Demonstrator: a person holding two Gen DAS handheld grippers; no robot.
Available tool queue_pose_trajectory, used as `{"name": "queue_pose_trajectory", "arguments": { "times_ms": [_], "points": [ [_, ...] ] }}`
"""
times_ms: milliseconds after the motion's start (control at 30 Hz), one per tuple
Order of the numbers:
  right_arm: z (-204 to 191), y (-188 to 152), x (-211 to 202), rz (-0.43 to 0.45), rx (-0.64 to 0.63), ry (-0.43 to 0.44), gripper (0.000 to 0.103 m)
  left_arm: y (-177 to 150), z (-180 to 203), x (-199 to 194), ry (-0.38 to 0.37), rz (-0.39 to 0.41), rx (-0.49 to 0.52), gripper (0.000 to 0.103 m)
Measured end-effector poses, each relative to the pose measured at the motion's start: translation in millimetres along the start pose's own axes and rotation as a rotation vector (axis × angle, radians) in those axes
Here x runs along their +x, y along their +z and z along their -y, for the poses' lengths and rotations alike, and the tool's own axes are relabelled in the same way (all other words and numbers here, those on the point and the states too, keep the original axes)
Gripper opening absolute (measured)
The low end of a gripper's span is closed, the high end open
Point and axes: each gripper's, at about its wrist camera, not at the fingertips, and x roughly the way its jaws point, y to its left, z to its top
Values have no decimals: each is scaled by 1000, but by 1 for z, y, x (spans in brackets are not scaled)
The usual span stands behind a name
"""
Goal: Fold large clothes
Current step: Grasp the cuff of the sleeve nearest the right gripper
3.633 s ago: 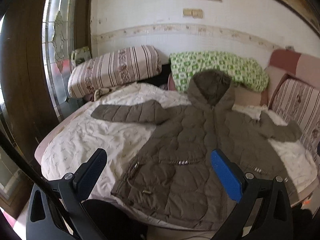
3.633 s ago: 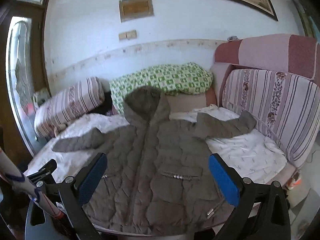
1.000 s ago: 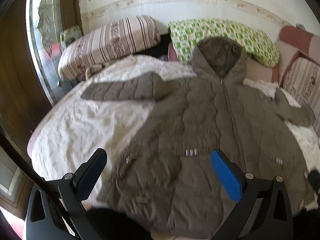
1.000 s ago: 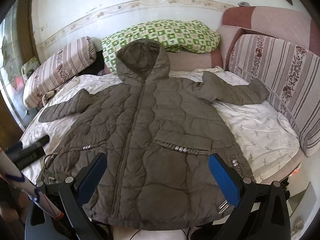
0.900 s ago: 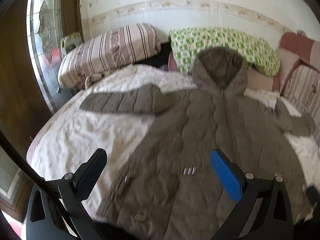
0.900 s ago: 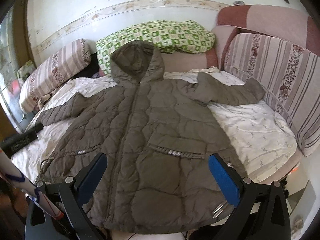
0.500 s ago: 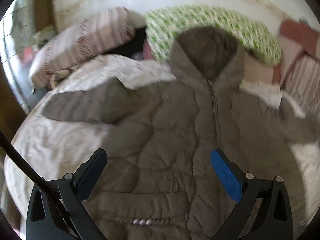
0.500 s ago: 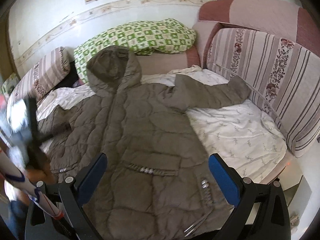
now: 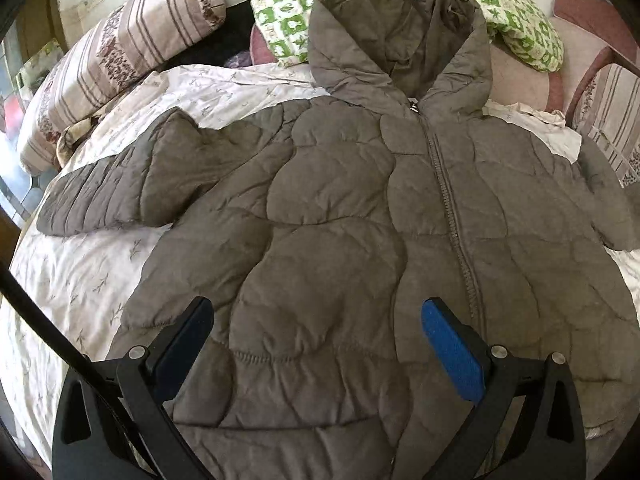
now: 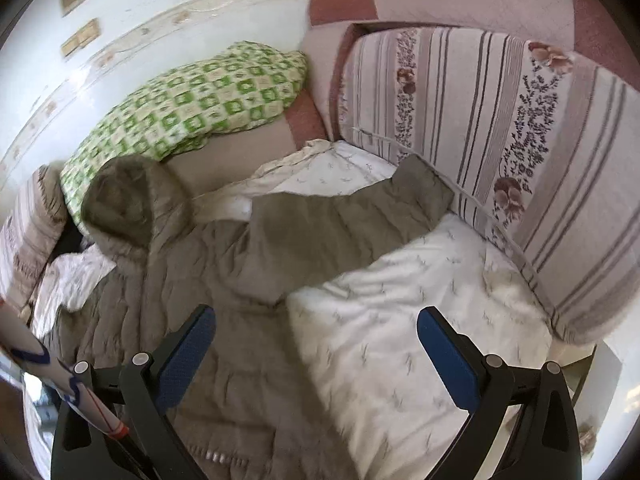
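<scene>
Nearest the left wrist camera, the left gripper is hanging with its jaws spread wide and nothing between them, low over the quilted front of the jacket. In the right wrist view the right gripper is likewise standing spread and empty, pointing over the seam where the jacket's side is meeting the bare bedsheet. Beyond the grippers, the jacket is lying face up and zipped on the bed, its body flat. The left sleeve is stretching straight out over the sheet; the right sleeve is reaching toward the striped cushion. Farthest off, the hood is resting open against the green checked pillow. Judged from this layout, the garment is spread out ready, but no fold is showing: both sleeves, both sides and the hood are all remaining to be turned in.
</scene>
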Motion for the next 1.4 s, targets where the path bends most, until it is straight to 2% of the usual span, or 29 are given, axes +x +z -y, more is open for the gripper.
{"name": "queue_pose_trajectory", "arguments": {
  "times_ms": [133,300,467,633,833,1033,1133,1167,1200,1233,1267,1333,1400],
  "points": [
    [30,34,30,-4,73,-33,102,4,3,-2,12,36,26,103],
    [65,63,79,-41,154,-62,102,8,-1,6,5,26,18,103],
    [98,82,130,-85,221,-81,97,12,-6,14,15,18,-2,103],
    [129,91,179,-123,263,-148,77,14,-9,23,21,5,-9,103],
    [161,91,219,-102,345,-184,75,15,-6,32,29,0,6,103],
    [174,99,246,-96,345,-234,73,16,-6,42,30,-20,9,103],
    [183,99,259,-101,361,-233,71,15,-6,46,30,-30,6,103],
    [185,99,263,-102,361,-239,69,14,-6,46,32,-29,7,103],
    [186,98,267,-106,363,-238,61,14,-5,47,33,-29,10,103],
    [188,98,270,-109,365,-236,46,14,-5,47,35,-28,13,103],
    [189,97,273,-108,364,-224,38,14,-5,48,39,-27,18,103],
    [186,97,273,-104,346,-233,26,13,-4,48,44,-25,25,103],
    [181,96,262,-62,341,-231,21,14,-4,49,46,-26,27,103]
  ]
}}
